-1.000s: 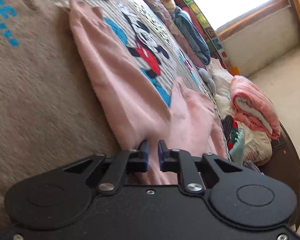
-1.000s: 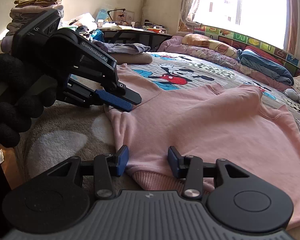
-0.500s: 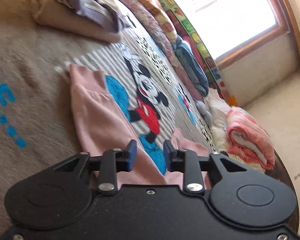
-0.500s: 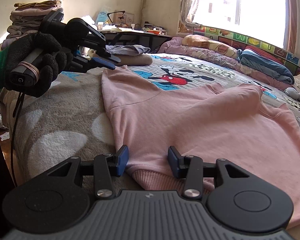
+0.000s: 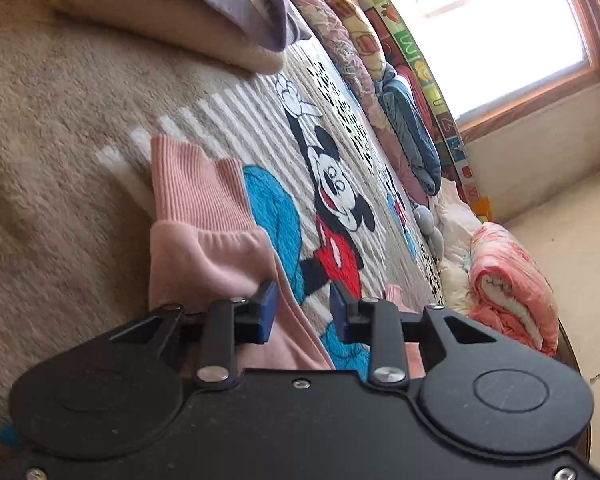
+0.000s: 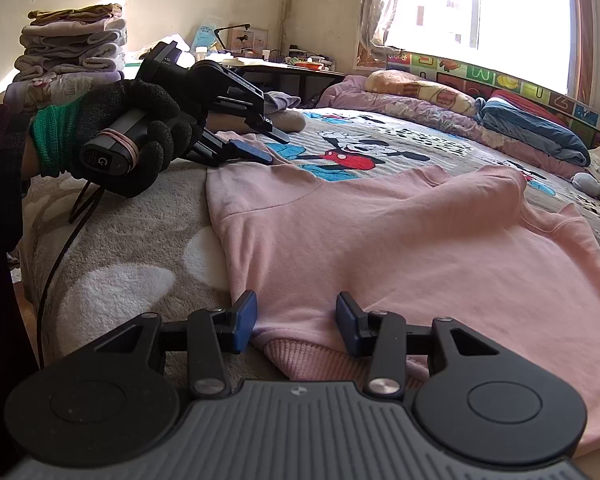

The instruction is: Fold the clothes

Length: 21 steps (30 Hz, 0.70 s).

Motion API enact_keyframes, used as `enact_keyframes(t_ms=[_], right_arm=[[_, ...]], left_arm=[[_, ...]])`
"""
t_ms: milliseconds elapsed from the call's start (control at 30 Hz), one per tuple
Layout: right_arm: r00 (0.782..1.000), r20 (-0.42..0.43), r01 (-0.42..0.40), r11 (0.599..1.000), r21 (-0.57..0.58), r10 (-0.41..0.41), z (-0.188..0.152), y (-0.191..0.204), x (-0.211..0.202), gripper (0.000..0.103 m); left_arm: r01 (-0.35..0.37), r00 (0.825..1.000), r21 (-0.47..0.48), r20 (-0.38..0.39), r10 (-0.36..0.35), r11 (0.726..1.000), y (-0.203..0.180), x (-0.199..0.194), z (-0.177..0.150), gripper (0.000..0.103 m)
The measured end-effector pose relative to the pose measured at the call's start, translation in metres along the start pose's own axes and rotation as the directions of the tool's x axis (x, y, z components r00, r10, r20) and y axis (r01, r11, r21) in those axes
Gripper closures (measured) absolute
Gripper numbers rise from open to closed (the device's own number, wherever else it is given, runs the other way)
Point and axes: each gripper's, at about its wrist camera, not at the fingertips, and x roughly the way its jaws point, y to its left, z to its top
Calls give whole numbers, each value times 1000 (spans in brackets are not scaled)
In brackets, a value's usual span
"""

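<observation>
We see a pink sweatshirt (image 6: 400, 240) spread flat on the bed, soft fleece with ribbed knit at hem and cuffs. Its ribbed hem lies just ahead of the right gripper (image 6: 296, 322), between the blue pads; the jaws stand apart and we cannot tell whether either pad touches the cloth. The body of this tool is dark grey with moulded ridges, the arms black.

Far ahead and left of it, a black-gloved hand (image 6: 136, 136) with a green knit wrist holds the left gripper (image 6: 256, 148), whose blue-tipped fingers reach the end of the sweatshirt's sleeve. From that tool's own camera, the left gripper (image 5: 302, 312) has its jaws apart, having just been closing a little; the sleeve (image 5: 204, 248), gathered above a ribbed cuff (image 5: 196, 188), runs up ahead from beneath the left pad, and nothing is pinched between the pads.

The bedspread (image 5: 336, 208) under both is plush: beige pile on the left, white stripes and a cartoon mouse in red, black and blue ahead. Turquoise lettering at the lower left edge is too cropped to read. A "G" mark shows on the end of the left tool's handle. Folded clothes (image 6: 72, 48) stack against the wall, beyond the gloved hand.
</observation>
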Motion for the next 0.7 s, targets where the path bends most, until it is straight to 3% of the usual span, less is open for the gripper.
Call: enact_keyframes(t_ms=[200, 300, 433, 533, 567, 633, 700], right_arm=[[1000, 1, 4, 1000, -5, -4, 0, 1, 1, 58], [1000, 1, 8, 1000, -9, -8, 0, 2, 1, 58], [1000, 2, 12, 1000, -13, -12, 0, 2, 1, 58], [1000, 2, 15, 1000, -14, -15, 0, 2, 0, 58], [1000, 2, 16, 1000, -14, -16, 0, 2, 0, 58], [1000, 0, 17, 1000, -12, -17, 0, 2, 0, 58], [1000, -6, 14, 1000, -6, -14, 1, 1, 1, 58]], left_arm=[[6, 991, -58, 130, 2, 998, 21, -21, 29, 73], [85, 986, -72, 152, -74, 994, 22, -35, 30, 72], [189, 979, -6, 82, -188, 982, -3, -39, 18, 50], [112, 993, -10, 42, -111, 994, -2, -28, 9, 49], [45, 997, -30, 58, -43, 999, 6, -24, 9, 49], [14, 995, -107, 101, -3, 994, 25, -18, 18, 70], [8, 985, -151, 170, 18, 988, 28, -25, 26, 66]])
